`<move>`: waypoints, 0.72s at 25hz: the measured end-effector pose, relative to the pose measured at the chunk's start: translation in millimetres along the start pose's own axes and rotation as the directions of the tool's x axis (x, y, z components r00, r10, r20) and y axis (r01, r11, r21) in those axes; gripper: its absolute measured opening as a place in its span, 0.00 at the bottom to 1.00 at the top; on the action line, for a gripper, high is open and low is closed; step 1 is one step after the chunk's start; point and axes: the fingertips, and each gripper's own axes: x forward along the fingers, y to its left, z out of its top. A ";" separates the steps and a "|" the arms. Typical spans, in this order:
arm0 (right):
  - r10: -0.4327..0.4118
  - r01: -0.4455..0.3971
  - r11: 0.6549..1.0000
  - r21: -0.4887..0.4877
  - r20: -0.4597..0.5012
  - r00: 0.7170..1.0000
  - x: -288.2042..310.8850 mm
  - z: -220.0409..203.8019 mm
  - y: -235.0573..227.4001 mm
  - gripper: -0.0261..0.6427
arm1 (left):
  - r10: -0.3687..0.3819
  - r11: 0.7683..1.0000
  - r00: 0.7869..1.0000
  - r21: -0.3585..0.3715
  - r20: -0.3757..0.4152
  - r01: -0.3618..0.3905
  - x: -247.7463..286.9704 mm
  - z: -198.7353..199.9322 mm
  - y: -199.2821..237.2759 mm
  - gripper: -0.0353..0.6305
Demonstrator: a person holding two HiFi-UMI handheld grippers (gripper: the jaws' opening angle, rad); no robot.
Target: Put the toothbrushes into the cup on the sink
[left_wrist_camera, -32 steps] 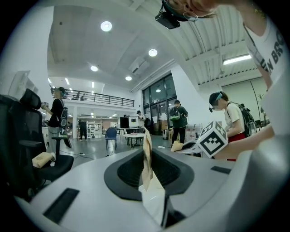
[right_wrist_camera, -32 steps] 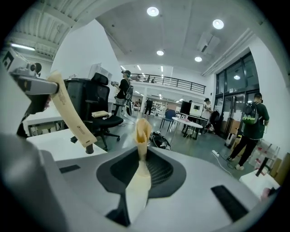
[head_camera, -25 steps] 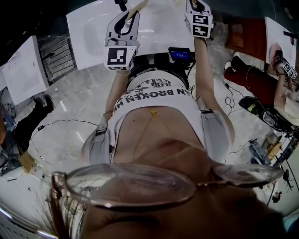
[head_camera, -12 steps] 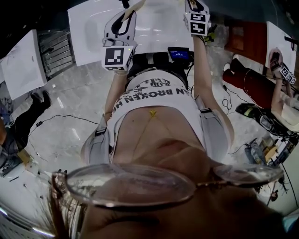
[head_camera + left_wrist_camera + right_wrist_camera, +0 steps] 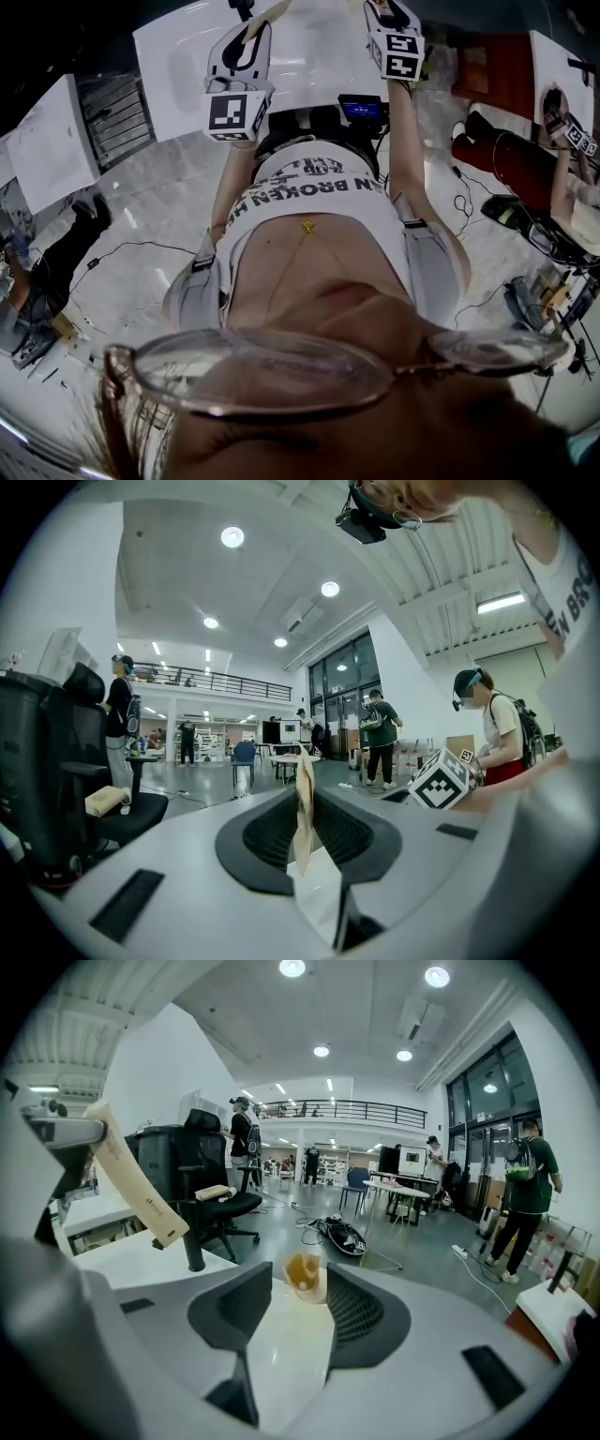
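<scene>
Not done yet, it seems: a wrapped toothbrush [image 5: 305, 782] is held pinched in the left gripper [image 5: 303, 822], not yet dropped into the cup [image 5: 304, 1271], which is seen by the edge of the sink [image 5: 314, 56], just past the right gripper [image 5: 299, 1285], whose empty jaws are opening.

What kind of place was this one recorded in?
Probably a large open lab or workshop hall: a railed mezzanine, a black office chair, and a person standing near a worktable.
</scene>
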 end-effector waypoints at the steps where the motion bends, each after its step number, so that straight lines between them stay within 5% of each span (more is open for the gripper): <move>1: -0.002 0.002 1.000 0.005 0.006 1.000 -2.0 0.8 -0.1 0.30 | -0.006 1.000 1.000 -0.002 -0.002 0.006 1.1 -0.7 -0.5 0.15; 8: 0.006 -0.007 1.000 0.021 0.040 0.999 -21.2 7.8 -0.6 0.29 | -0.049 0.999 0.999 0.003 -0.004 0.049 14.1 -1.1 -7.1 0.15; 12: -0.020 0.021 1.000 -0.009 0.059 0.998 -31.2 9.8 -6.7 0.15 | -0.086 0.996 0.996 0.010 -0.004 0.086 31.1 -0.6 -13.7 0.14; 18: -0.036 0.036 0.999 0.002 0.057 0.998 -46.1 6.2 -12.8 0.09 | -0.162 0.987 0.987 0.025 -0.002 0.162 62.6 2.0 -26.4 0.15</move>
